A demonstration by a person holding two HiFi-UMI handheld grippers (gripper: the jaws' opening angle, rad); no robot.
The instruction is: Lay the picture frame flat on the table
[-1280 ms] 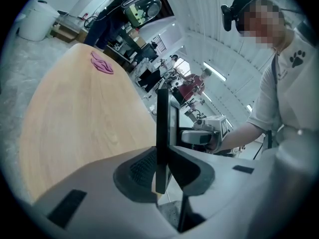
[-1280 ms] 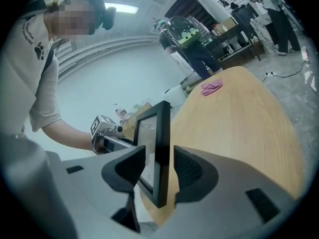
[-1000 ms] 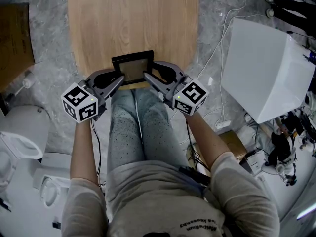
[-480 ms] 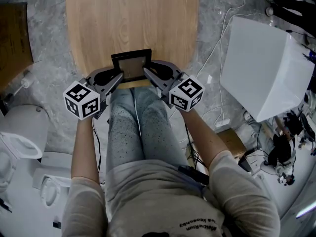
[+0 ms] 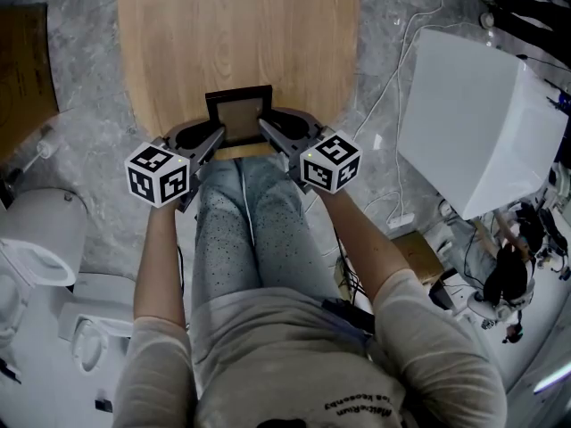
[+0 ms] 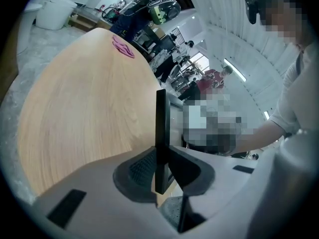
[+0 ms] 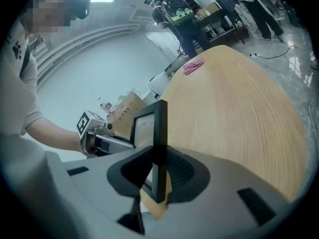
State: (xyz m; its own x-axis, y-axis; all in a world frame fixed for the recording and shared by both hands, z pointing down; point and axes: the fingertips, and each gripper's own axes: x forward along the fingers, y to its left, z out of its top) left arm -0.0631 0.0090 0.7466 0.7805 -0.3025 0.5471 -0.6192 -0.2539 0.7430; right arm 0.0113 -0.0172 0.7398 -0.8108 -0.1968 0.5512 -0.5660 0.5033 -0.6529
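A small black picture frame stands upright at the near edge of the wooden table. My left gripper is shut on the frame's left side. The right gripper is shut on its right side. In the left gripper view the frame shows edge-on, pinched between the two dark pads. The right gripper view shows the same frame edge-on between its pads, with the glass face turned left and the left gripper behind it.
The table's light wood top stretches away beyond the frame; a small pink thing lies at its far end. A large white box stands on the floor to the right, with cables near it. My legs are under the near table edge.
The right gripper's jaws have closed onto the frame's right side. Both grippers and the frame have shifted slightly away from me, and the frame stands more upright.
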